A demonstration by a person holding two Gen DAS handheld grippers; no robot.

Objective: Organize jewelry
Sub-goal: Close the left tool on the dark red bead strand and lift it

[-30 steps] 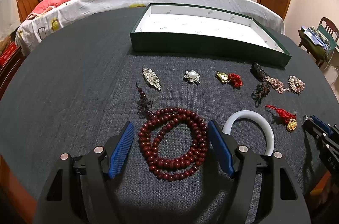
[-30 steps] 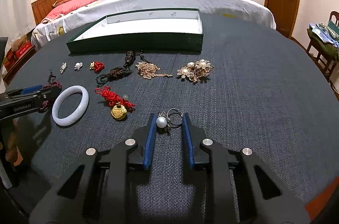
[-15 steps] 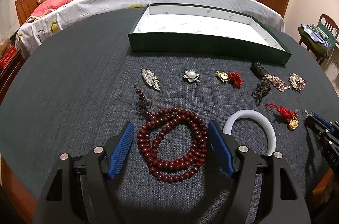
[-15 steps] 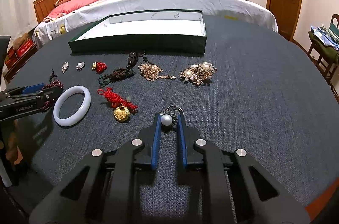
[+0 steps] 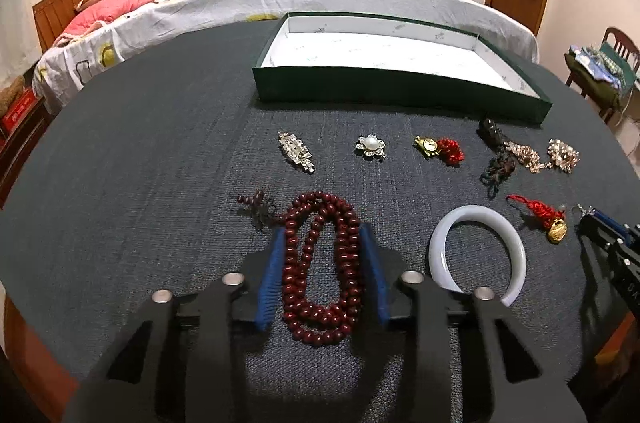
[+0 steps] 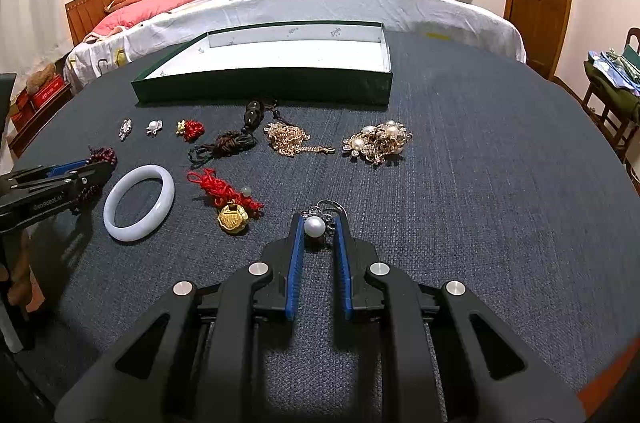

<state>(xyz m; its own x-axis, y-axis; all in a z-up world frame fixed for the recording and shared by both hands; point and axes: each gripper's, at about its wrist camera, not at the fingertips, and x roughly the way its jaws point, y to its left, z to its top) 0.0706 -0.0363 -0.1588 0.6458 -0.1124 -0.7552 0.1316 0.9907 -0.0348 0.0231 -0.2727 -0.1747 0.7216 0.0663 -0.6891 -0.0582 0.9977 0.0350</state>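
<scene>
My left gripper (image 5: pixel 322 235) is shut on the dark red bead necklace (image 5: pixel 320 263), squeezing its loop narrow on the dark cloth table. My right gripper (image 6: pixel 319 223) is shut on a pearl ring (image 6: pixel 315 225) with a silver setting, low over the table. A white jade bangle (image 5: pixel 478 251) lies right of the necklace, also in the right wrist view (image 6: pixel 139 202). The open green box (image 5: pixel 396 67) with a white inside stands at the back, empty.
Between box and grippers lie a silver brooch (image 5: pixel 296 151), a pearl flower brooch (image 5: pixel 371 146), a gold-and-red charm (image 5: pixel 438 147), a dark cord pendant (image 6: pixel 236 139), a gold chain (image 6: pixel 290 139), a pearl cluster brooch (image 6: pixel 378 141) and a red-knot gold lock (image 6: pixel 228 201).
My left gripper closed from wide open onto the bead necklace, pinching its loop. My right gripper closed onto the pearl ring.
</scene>
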